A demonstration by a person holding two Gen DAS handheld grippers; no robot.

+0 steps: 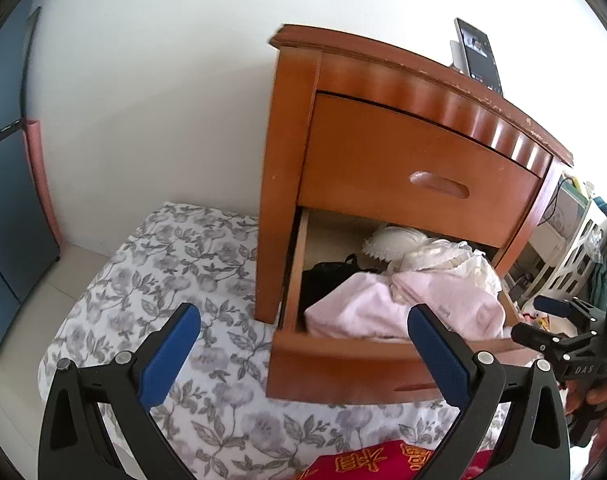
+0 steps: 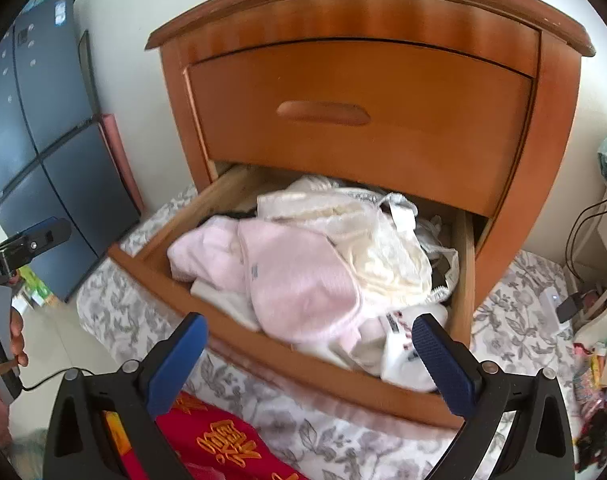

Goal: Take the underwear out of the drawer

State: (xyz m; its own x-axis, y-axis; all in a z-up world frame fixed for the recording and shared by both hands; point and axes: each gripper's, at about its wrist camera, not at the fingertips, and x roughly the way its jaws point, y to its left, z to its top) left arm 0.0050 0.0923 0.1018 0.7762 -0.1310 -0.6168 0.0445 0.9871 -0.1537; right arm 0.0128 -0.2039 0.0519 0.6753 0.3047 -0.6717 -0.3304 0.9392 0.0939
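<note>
The nightstand's lower drawer (image 2: pixel 303 364) is pulled out and heaped with clothing. On top lies pink underwear (image 2: pixel 299 280), with a white lacy bra (image 2: pixel 363 232) behind it and a white printed piece (image 2: pixel 403 344) at the front right. My right gripper (image 2: pixel 309 324) is open just in front of the drawer's front edge, holding nothing. In the left wrist view, the drawer (image 1: pixel 343 364) shows the pink underwear (image 1: pixel 367 308), the bra (image 1: pixel 435 256) and a black garment (image 1: pixel 327 276). My left gripper (image 1: pixel 303 314) is open and empty, left of the drawer front. The right gripper (image 1: pixel 537 320) shows at the right edge.
The upper drawer (image 2: pixel 359 120) is shut. A phone (image 1: pixel 479 56) leans on the nightstand top. The nightstand stands on a floral sheet (image 1: pixel 163 260), with a red cloth (image 2: pixel 215 440) bearing gold characters below the grippers. A blue cabinet (image 2: pixel 55 160) stands left, and clutter (image 2: pixel 591 380) lies right.
</note>
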